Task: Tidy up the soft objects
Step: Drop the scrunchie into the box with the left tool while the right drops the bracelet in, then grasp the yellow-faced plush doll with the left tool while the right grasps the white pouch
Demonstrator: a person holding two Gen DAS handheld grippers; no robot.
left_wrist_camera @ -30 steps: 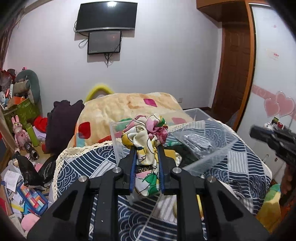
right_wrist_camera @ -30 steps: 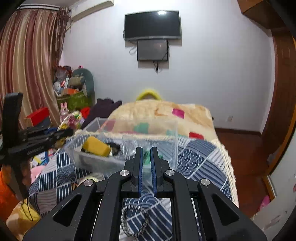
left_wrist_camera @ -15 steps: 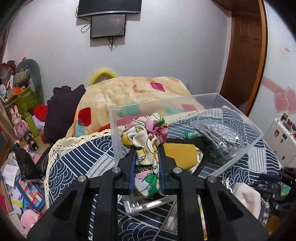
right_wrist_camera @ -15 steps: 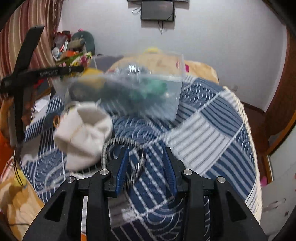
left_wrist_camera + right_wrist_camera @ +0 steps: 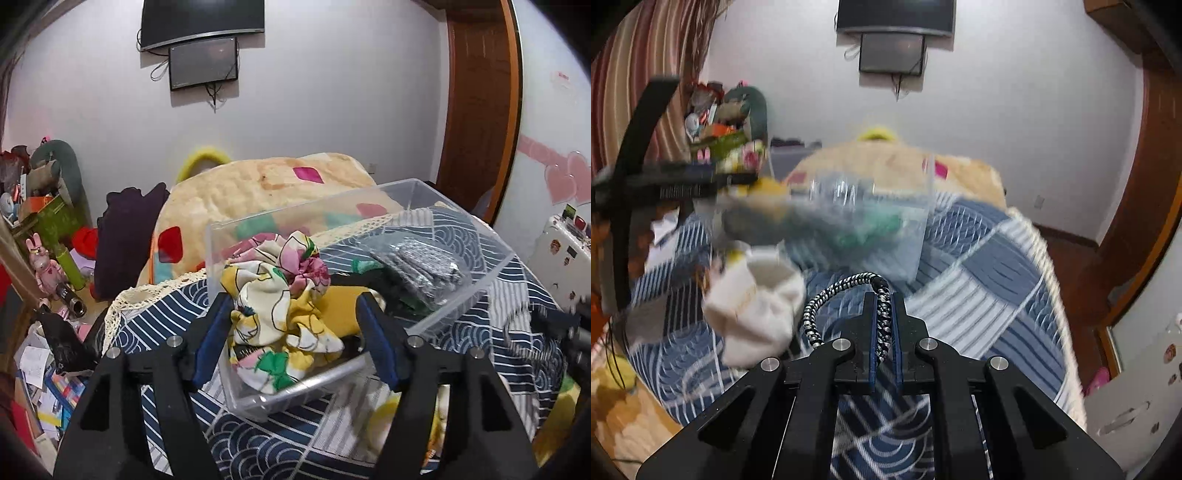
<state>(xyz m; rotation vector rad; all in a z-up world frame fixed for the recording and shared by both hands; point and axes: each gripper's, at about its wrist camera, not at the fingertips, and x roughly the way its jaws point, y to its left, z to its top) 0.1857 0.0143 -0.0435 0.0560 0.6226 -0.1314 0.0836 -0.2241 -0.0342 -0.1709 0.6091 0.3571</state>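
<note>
A clear plastic bin (image 5: 424, 325) sits on the blue patterned bedspread (image 5: 258, 443). My left gripper (image 5: 295, 325) is open above the bin's near end, with a floral scrunchie (image 5: 284, 306) lying loose between its jaws over the bin. The bin also holds a yellow item (image 5: 340, 306) and a grey bagged item (image 5: 417, 258). My right gripper (image 5: 884, 321) is shut on a black-and-white braided loop (image 5: 842, 291), lifted a little off the bedspread (image 5: 979, 295). A white sock (image 5: 757, 302) lies left of it. The bin (image 5: 857, 218) shows blurred beyond.
A cream blanket (image 5: 266, 192) with coloured patches is heaped behind the bin. Cluttered toys and boxes (image 5: 40, 236) fill the floor at left. A wooden door (image 5: 476, 103) stands at right. The left gripper's body (image 5: 665, 184) crosses the right wrist view.
My left gripper opened and let go of the floral scrunchie over the bin. My right gripper dropped to the bedspread, opened, then shut on the braided loop and raised it.
</note>
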